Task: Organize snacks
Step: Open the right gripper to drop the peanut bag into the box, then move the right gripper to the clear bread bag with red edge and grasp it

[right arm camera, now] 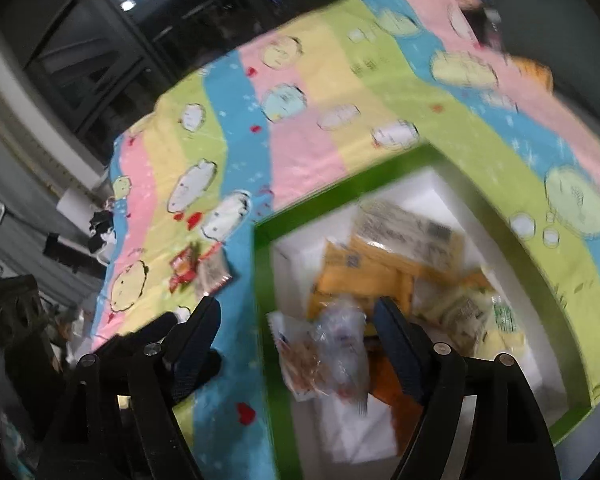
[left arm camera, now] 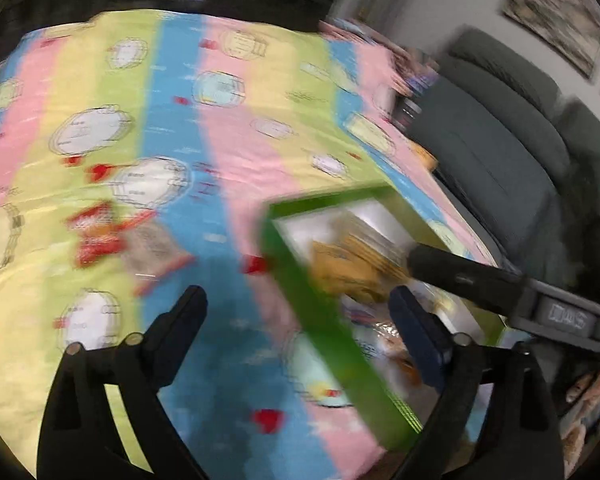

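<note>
two blurred wrist views look down on a table [left arm camera: 228,168] covered by a striped pastel cloth with cartoon prints. a green box [right arm camera: 262,280] with a white inside stands near the table's right edge. it already holds a heap of snacks: yellow packets [right arm camera: 364,272], a pale green-and-white packet [right arm camera: 472,312] toward its right wall, and a clear bag [right arm camera: 324,344] of brownish pieces on top at the near side. the right gripper [right arm camera: 296,320] hangs over the box's near left corner, its tongs spread, one finger outside the wall and one over the heap, pinching nothing; the clear bag lies just beyond them. the left gripper [left arm camera: 300,308] hovers over the cloth at the box's left wall, tongs also spread wide and empty. one item appears to remain out: a red snack [left arm camera: 96,236] with a greyish wrapper beside it, on the cloth well left of the box, toward the table's left edge. an orange thing [right arm camera: 534,70] near the far right corner is too blurred to name. most of the sorting looks done; the red snack seems the next pickup.
</note>
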